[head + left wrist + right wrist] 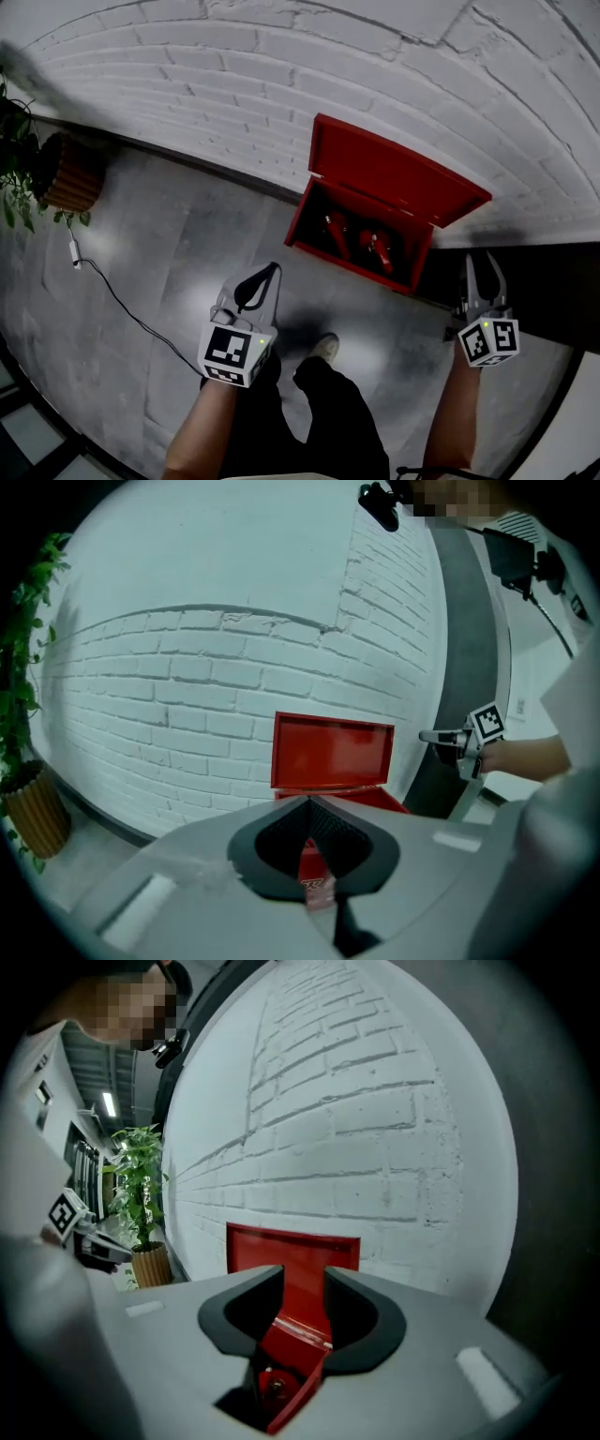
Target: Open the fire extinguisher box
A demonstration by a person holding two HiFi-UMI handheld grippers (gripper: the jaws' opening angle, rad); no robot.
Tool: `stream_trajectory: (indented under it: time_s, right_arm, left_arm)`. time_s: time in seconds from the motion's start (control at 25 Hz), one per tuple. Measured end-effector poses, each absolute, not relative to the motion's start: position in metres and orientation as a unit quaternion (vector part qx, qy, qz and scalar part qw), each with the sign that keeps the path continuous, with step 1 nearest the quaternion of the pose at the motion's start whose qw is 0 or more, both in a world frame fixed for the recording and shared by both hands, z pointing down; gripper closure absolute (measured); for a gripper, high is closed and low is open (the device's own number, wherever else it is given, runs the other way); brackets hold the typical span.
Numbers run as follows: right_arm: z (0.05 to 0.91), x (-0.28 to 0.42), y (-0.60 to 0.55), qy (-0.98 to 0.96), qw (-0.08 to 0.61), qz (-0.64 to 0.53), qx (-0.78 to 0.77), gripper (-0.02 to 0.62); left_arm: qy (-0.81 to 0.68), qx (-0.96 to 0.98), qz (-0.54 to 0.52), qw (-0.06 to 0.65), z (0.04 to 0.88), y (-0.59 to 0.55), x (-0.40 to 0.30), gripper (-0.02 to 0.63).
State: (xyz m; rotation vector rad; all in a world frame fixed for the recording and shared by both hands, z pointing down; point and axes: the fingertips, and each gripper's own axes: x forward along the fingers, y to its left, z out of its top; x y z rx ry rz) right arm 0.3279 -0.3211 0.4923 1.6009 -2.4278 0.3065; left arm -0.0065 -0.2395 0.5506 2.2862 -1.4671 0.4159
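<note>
The red fire extinguisher box [307,208] stands on the floor against the white brick wall, its lid [389,173] swung up and leaning back on the bricks. Two red extinguishers [337,232] lie inside. My left gripper [273,269] hovers short of the box's near left corner, its jaws meeting at the tips, with nothing held. My right gripper [481,266] is beside the box's right end with a gap between its fingers. The left gripper view has the raised lid [333,752] straight ahead past the closed jaws [309,803]. Through the right gripper's parted jaws [305,1274] I see the lid [291,1246] and an extinguisher top [275,1387].
A potted plant in a ribbed orange pot [66,173] stands at the far left by the wall. A thin cable [122,305] trails over the grey floor. A dark wall panel [553,291] lies right of the box. The person's shoe [325,349] is on the floor before the box.
</note>
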Motion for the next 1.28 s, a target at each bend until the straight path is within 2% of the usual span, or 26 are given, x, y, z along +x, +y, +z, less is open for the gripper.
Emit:
stream_trajectory:
  time_s: [0.12,0.28,0.56,0.84,1.28]
  right_arm:
    - [0.495,0.319,-0.292,-0.822,0.103,0.119,0.548,0.481]
    - [0.488,0.313,-0.258,-0.809,0.095,0.128,0.566,0.528]
    - [0.442,0.297,-0.212,-0.796,0.076,0.144,0.582,0.588]
    - [0.384,0.265,-0.193,-0.806,0.086,0.126,0.571,0.588]
    - [0.3,0.26,-0.191,-0.816,0.066,0.083,0.568,0.588]
  left_arm:
    - [-0.505,0.829,0.153,0.184,0.539,-0.239,-0.002,0.601]
    - [-0.491,0.838,0.15,0.181,0.516,-0.238,0.002,0.601]
    - [-0.478,0.848,0.15,0.171,0.455,-0.227,-0.001,0.601]
    - [-0.467,0.858,0.153,0.152,0.398,-0.224,0.0,0.601]
    - [-0.454,0.878,0.119,0.095,0.313,-0.237,0.022,0.601]
